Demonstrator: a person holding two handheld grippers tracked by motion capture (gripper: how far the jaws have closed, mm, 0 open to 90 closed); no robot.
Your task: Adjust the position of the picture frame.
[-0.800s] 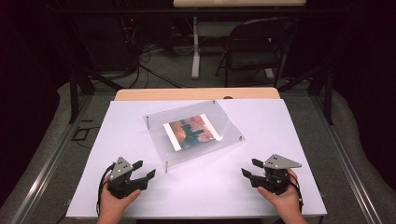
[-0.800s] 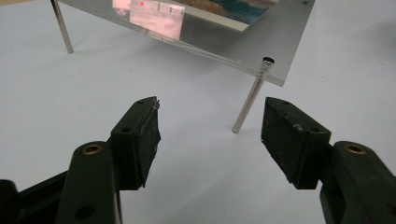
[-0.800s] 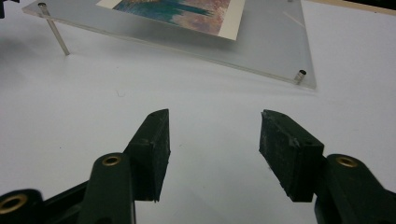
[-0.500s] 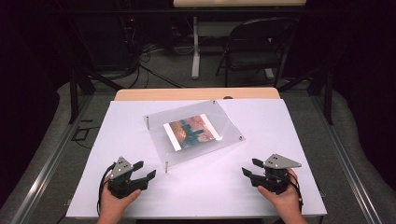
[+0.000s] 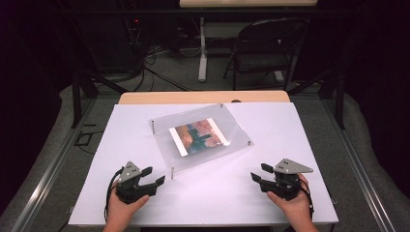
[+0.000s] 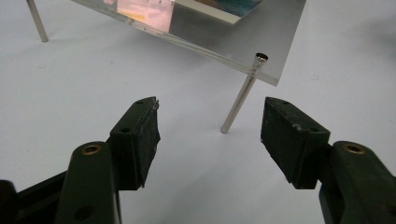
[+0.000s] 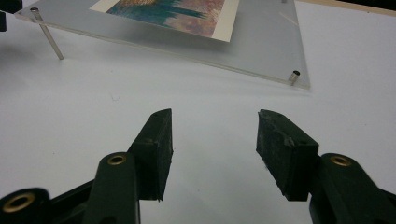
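While each hand holds its tool low over the near edge of the white tabletop (image 5: 290,125), the left hand-held gripper (image 5: 149,177) has its jaws spread wide, empty, aimed at the near steel leg (image 6: 239,95) of the clear panel (image 5: 232,128). The right hand-held gripper (image 5: 258,173) is likewise wide and empty, pointing left toward the panel's right corner. The panel stands on thin corner legs at the middle of the tabletop, turned askew, with a colourful print (image 5: 197,136) lying under it. Beyond the far edge, a folding chair (image 5: 263,46) stands on the floor.
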